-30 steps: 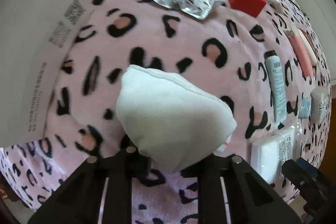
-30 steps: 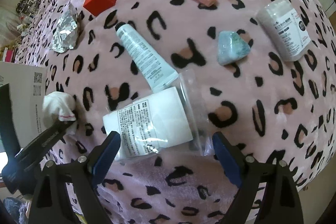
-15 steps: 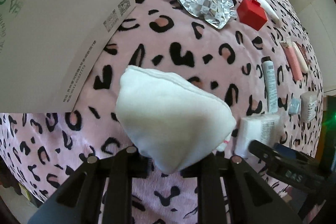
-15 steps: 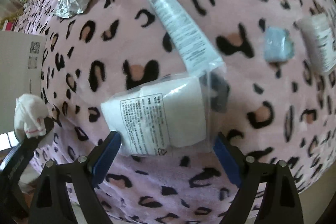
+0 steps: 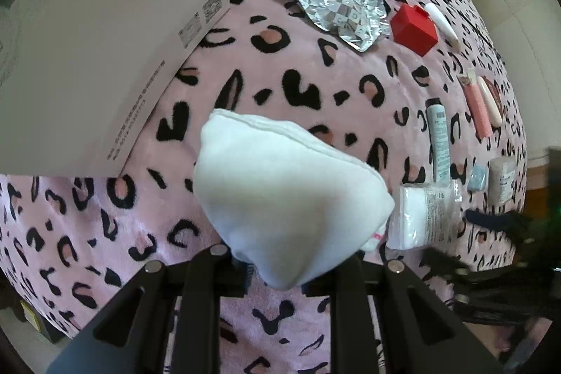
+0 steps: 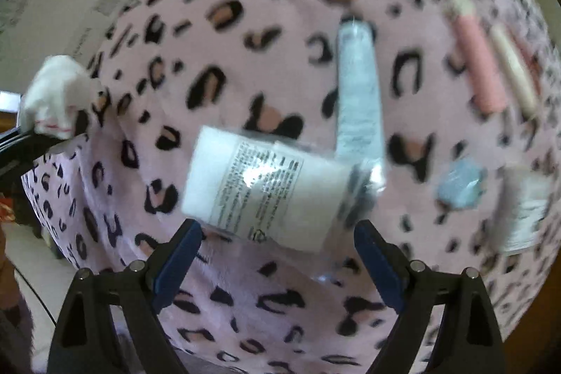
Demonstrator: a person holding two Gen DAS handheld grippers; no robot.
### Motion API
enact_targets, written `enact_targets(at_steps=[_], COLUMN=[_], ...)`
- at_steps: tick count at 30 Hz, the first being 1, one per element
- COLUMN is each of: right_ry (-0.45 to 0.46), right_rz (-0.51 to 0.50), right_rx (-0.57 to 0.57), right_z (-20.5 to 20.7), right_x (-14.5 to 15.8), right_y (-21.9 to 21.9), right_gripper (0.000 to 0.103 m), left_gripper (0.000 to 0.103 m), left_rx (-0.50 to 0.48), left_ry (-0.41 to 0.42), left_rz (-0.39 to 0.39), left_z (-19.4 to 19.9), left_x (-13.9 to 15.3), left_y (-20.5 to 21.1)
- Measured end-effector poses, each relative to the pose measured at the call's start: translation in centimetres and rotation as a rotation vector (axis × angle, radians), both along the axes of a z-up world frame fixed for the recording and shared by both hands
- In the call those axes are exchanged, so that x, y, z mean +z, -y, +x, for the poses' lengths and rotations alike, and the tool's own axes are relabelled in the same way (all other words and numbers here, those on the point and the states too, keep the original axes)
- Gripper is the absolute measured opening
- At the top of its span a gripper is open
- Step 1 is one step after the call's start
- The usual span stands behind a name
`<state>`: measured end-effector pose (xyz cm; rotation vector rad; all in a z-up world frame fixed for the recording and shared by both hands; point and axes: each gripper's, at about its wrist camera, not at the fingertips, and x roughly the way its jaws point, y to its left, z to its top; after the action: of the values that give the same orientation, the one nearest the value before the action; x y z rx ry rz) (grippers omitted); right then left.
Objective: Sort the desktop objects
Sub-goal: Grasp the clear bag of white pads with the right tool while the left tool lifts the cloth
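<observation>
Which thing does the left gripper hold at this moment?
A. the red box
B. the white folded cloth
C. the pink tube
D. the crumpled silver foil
B: the left gripper is shut on the white folded cloth, which is lifted above the blanket; the other three things lie on it, untouched.

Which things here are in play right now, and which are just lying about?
In play:
- white cloth, clamped in the left hand-held gripper
- bagged white pads, in front of the open right hand-held gripper
- cardboard box, possibly the bin

Lying about:
- foil wrapper
- red box
- white tube
- pink stick
</observation>
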<state>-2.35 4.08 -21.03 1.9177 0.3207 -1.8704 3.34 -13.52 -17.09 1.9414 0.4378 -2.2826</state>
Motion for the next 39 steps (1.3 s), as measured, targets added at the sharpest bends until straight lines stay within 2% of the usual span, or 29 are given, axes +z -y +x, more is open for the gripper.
enact_targets(at_steps=[2, 7, 9, 10, 12, 14, 17, 25, 28, 35, 39], right_ry=[0.029, -0.003, -0.009, -0.012, -0.021, -0.029, -0.042, -0.086, -0.094, -0.122, -0.149], right_rz=[-0.021, -0.072, -0.128, -0.156, -0.164, -0.171, -0.181, -0.248, -0.254, -0.257, -0.262], right_rx=[-0.049, -0.169, -0.225, -0.254, -0.272, -0.289, -0.315, -0.388, -0.399, -0.416, -0.425], right_z=[0.1, 0.6, 1.0, 1.1, 1.6, 2.1, 2.9, 6.3, 2.7, 2.5, 2.6], right_x=[-1.6, -2.4, -2.5, -2.5, -2.5, -2.4, -2.3, 0.9, 2.2, 7.1, 10.2], right_y=[0.3, 0.8, 0.8, 0.7, 1.1, 1.4, 2.0, 4.2, 1.6, -5.1, -6.9], right_gripper=[0.092, 0.091, 0.084, 0.076, 0.067, 0.053, 0.044, 0.041, 0.041, 0.041, 0.041], left_gripper=[0.02, 0.02, 0.02, 0.02, 0.02, 0.02, 0.02, 0.02, 0.02, 0.02, 0.02], left_rx=[0.005, 0.02, 0.022, 0.02, 0.017, 0.009, 0.006, -0.011, -0.019, -0.033, -0.026], left_ry=[0.001, 0.007, 0.011, 0.013, 0.016, 0.015, 0.01, 0.002, 0.001, -0.001, -0.006], left_rz=[0.006, 0.009, 0.007, 0.006, 0.004, 0.0, -0.002, -0.012, -0.014, -0.029, -0.048], left_z=[0.0, 0.1, 0.0, 0.0, -0.1, -0.2, -0.4, -0.6, -0.6, -0.8, -0.9], left_x=[0.0, -0.1, -0.2, -0.2, -0.3, -0.2, -0.1, 0.5, 0.9, 2.6, 4.4], left_y=[0.1, 0.3, 0.2, 0.1, -0.1, -0.3, -0.8, -1.9, -2.4, -3.5, -3.9])
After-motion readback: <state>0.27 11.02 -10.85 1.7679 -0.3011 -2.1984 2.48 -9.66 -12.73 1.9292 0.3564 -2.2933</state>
